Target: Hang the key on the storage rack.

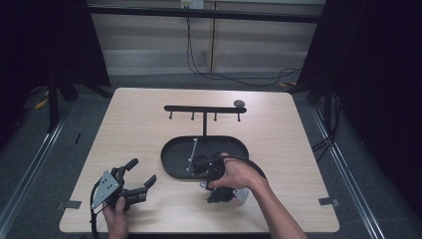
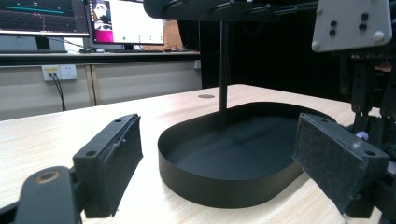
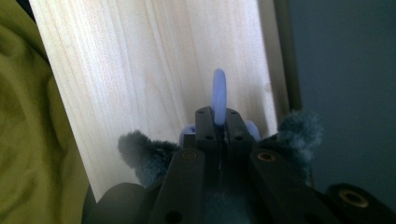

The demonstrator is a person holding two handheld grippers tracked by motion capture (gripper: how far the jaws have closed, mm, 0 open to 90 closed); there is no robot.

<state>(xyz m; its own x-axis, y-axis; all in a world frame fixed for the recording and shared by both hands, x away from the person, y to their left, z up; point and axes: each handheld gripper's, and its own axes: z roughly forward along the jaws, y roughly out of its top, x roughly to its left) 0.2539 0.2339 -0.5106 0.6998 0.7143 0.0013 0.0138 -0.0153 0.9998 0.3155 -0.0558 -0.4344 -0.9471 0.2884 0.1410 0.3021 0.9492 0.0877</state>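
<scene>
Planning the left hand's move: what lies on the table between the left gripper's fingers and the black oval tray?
Nothing: bare light wooden table runs from the open left gripper to the black oval tray, in the left gripper view.

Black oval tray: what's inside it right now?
Inside the black oval metal tray the stand's thin black post rises from its floor, and a slim silver rod lies across the left part. The right hand and its gripper cover the right end, hiding what is there.

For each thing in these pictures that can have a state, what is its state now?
Left tool: open, holds nothing, low over the table.
Right tool: shut on the blue ring.
Blue ring: pinched edge-on; furry dark item hangs behind it.
Black tray: on the table.
Hook rack: upright, hooks bare.
</scene>
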